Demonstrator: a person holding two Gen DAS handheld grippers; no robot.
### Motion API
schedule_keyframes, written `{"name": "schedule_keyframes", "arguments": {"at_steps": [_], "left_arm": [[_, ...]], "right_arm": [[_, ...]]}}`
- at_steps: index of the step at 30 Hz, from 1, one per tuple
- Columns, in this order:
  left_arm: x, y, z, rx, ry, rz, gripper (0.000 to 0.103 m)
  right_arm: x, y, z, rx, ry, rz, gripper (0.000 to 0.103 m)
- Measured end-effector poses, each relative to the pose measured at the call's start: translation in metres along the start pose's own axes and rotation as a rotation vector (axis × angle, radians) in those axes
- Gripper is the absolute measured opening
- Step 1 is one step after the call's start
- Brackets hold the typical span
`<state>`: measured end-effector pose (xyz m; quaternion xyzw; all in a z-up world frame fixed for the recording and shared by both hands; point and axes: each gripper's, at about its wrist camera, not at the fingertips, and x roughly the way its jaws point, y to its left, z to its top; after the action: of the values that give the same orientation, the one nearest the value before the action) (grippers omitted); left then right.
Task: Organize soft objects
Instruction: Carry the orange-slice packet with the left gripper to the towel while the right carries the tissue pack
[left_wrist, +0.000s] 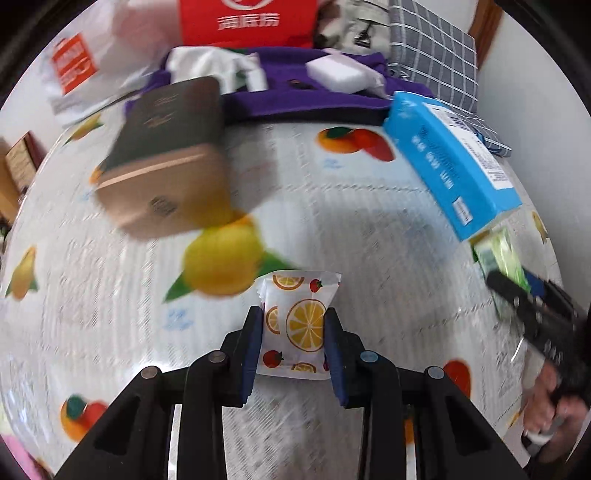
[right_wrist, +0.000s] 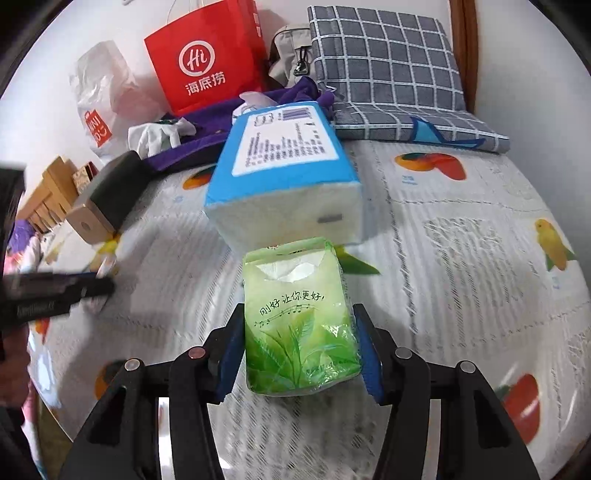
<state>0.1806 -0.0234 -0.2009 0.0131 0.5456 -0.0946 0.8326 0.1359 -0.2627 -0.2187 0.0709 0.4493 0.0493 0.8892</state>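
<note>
My left gripper (left_wrist: 294, 334) is shut on a small white packet printed with orange slices and strawberries (left_wrist: 297, 325), held above the fruit-patterned bed cover (left_wrist: 369, 229). My right gripper (right_wrist: 300, 341) is shut on a green tissue pack (right_wrist: 299, 325), whose far end nearly meets a large blue tissue pack (right_wrist: 284, 173) lying on the bed. In the left wrist view the blue tissue pack (left_wrist: 450, 158) lies at the right, with the green pack (left_wrist: 502, 254) and the right gripper just below it. In the right wrist view the left gripper's fingers (right_wrist: 74, 288) show at the left edge.
A dark book with a tan edge (left_wrist: 166, 158) lies at the left on the cover. Behind it are purple cloth (left_wrist: 288, 96), a white block (left_wrist: 340, 72), a red paper bag (right_wrist: 207, 55), a white plastic bag (right_wrist: 99, 96) and a grey checked cushion (right_wrist: 388, 74).
</note>
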Motion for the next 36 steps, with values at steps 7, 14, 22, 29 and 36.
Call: {"name": "schedule_keyframes", "arguments": {"at_steps": [7,14,22,29,36], "left_arm": [[-0.012,0.027,-0.024,-0.062,0.007,0.002,0.031],[-0.024,0.034,-0.031,-0.089,-0.005,-0.014,0.031],[-0.052,0.04,-0.029,-0.096,-0.065,-0.038,0.031],[-0.073,0.042,-0.019,-0.101,-0.106,-0.044,0.031],[-0.096,0.04,-0.005,-0.09,-0.154,-0.039,0.031]], "right_arm": [[0.01,0.019,0.009,-0.067,0.005,-0.028,0.052],[0.005,0.026,0.011,-0.054,0.035,0.048,0.051],[-0.014,0.038,0.002,-0.064,0.052,0.071,0.051],[-0.036,0.042,0.011,-0.084,0.022,0.055,0.051],[-0.061,0.047,0.032,-0.11,-0.037,0.056,0.051]]}}
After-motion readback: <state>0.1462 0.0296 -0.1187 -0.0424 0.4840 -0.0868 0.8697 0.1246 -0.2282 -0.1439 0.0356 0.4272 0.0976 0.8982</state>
